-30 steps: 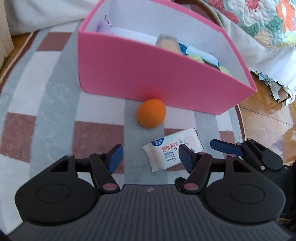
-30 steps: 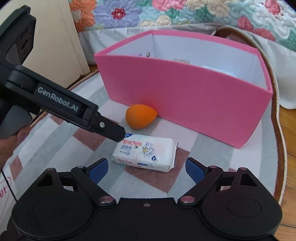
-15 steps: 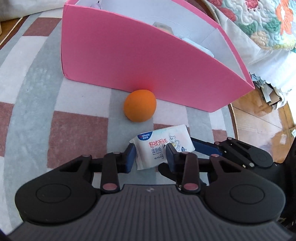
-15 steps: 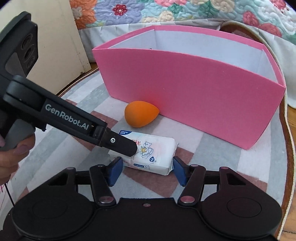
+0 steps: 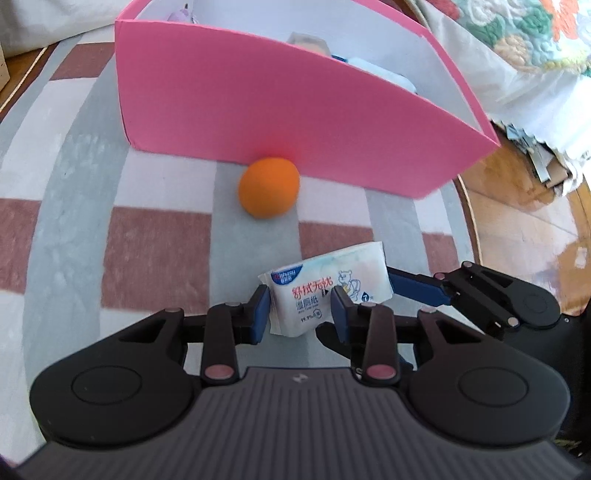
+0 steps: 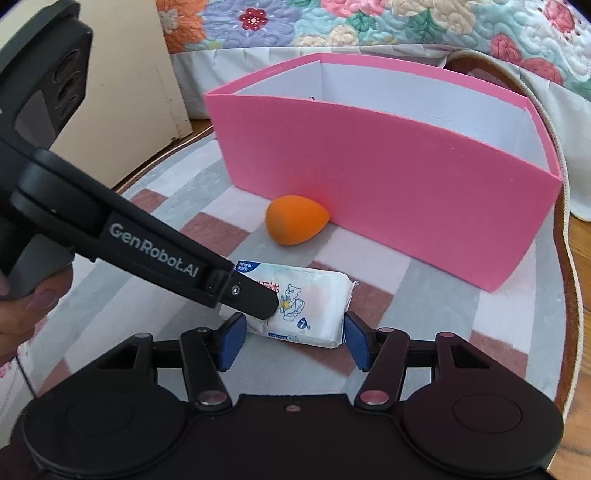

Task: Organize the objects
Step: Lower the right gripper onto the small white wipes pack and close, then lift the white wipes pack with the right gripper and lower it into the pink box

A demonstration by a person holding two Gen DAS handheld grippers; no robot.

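Note:
A white wet-wipes pack [image 5: 325, 280] [image 6: 314, 302] lies on the checked rug, in front of the pink box [image 5: 277, 107] [image 6: 406, 195]. My left gripper [image 5: 301, 314] is shut on the pack's near narrow end, with a blue pad pressed to each side. My right gripper [image 6: 293, 338] is shut across the pack's length, its blue pads against the two ends. One of its fingers [image 5: 417, 288] shows at the pack's right end in the left wrist view. An orange egg-shaped sponge [image 5: 268, 191] [image 6: 295, 219] rests against the box's front wall.
The box holds several items, among them a light blue one [image 5: 373, 70]. A quilted bedspread [image 6: 369, 26] hangs behind it and a cream cabinet [image 6: 147, 74] stands at the left. Wooden floor [image 5: 517, 206] lies past the rug's right edge. A hand [image 6: 22, 310] holds the left gripper.
Both grippers came down to the wipes pack and closed on it, the left one on its narrow end, the right one across its length. The sponge and box stayed put.

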